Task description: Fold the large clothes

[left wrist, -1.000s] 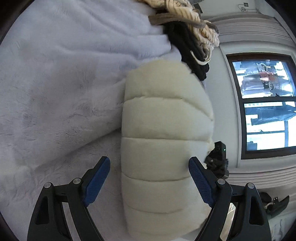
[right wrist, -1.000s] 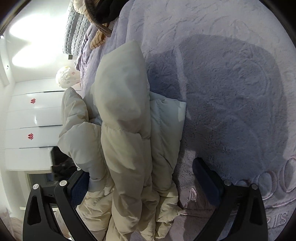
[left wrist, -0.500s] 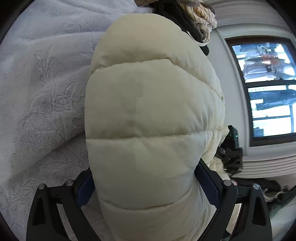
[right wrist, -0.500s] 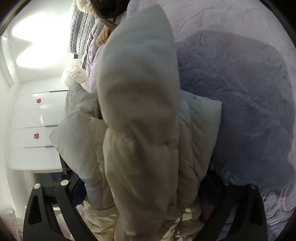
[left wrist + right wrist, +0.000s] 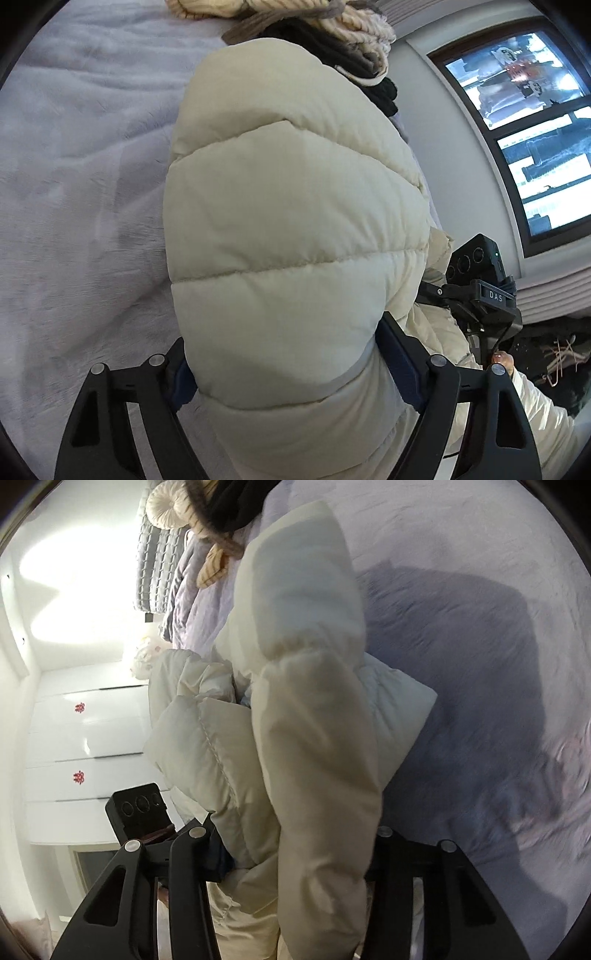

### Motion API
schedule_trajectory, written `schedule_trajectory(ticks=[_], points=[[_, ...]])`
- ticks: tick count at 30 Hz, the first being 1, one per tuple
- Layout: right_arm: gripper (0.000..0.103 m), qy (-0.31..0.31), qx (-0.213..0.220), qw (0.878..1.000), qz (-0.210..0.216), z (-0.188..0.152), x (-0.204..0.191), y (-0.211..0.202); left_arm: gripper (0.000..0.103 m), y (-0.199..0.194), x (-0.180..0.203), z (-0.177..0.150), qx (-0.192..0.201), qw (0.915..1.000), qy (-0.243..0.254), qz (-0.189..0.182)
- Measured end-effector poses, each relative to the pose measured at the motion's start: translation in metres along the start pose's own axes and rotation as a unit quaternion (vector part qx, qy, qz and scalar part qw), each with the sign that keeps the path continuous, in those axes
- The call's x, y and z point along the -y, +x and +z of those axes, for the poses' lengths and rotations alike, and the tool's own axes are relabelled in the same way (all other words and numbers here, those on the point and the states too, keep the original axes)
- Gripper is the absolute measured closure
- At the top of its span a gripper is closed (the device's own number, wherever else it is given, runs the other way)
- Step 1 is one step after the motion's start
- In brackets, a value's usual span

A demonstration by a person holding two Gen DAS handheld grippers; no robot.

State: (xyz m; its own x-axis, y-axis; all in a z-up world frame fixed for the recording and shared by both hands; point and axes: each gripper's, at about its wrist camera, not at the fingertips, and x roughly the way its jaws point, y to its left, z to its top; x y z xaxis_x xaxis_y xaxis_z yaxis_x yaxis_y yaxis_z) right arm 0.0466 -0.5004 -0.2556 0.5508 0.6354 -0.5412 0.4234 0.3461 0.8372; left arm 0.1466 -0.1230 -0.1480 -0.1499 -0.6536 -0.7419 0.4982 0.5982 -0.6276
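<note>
Left tool (image 5: 291,373): jaws wide and closing, with a thick quilted panel of the cream-white padded puffer jacket (image 5: 295,229) between them. Both blue pads (image 5: 400,373) press into the jacket's sides, so the bulk is clamped. The jacket bulges up from the jaws and hides most of the tool.

Right tool (image 5: 295,845): jaws about half open and closing. A bunched fold of the same jacket (image 5: 314,738) fills the gap and hides the pads, with the fabric squeezed between the black arms, so the fold is gripped.

The jacket hangs lifted in both tools above the pale lavender plush bedspread (image 5: 81,184), near the bed's edge. A pile of cream cable-knit and black clothes (image 5: 343,40) lies further along that edge toward the headboard. A dark-framed window (image 5: 532,122) and white wardrobe doors (image 5: 88,746) stand beyond the bed.
</note>
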Motion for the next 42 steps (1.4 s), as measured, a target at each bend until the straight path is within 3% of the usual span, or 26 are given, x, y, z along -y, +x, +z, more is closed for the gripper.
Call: schedule_trajectory(ticks=[8,15,22,27,32,37,42], points=[[0.053,-0.016,-0.015,1.000,0.011,-0.013,-0.049,0.044,0.018,-0.075,-0.030,0.001,0.026,0.9995,-0.015,0.009],[0.053,-0.043,-0.043,0.998,0.018,-0.006,-0.094,0.115,0.018,-0.141,-0.090,0.009,0.058,0.9966,-0.046,0.034],[0.053,-0.063,-0.059,0.996,0.027,0.009,-0.120,0.177,0.018,-0.180,-0.152,0.019,0.086,0.9925,-0.066,0.057],[0.053,-0.069,-0.059,0.995,0.027,0.024,-0.118,0.205,0.018,-0.178,-0.187,0.028,0.096,0.9895,-0.076,0.076],[0.052,-0.048,-0.063,0.997,0.006,0.026,-0.083,0.223,0.018,-0.147,-0.210,0.028,0.078,0.9868,-0.095,0.105],[0.050,-0.027,-0.060,0.998,0.009,0.025,-0.064,0.227,0.018,-0.126,-0.200,0.033,0.080,0.9858,-0.092,0.116],[0.045,-0.032,-0.056,0.997,-0.042,0.018,-0.077,0.211,0.016,-0.113,-0.187,0.041,0.076,0.9848,-0.085,0.131]])
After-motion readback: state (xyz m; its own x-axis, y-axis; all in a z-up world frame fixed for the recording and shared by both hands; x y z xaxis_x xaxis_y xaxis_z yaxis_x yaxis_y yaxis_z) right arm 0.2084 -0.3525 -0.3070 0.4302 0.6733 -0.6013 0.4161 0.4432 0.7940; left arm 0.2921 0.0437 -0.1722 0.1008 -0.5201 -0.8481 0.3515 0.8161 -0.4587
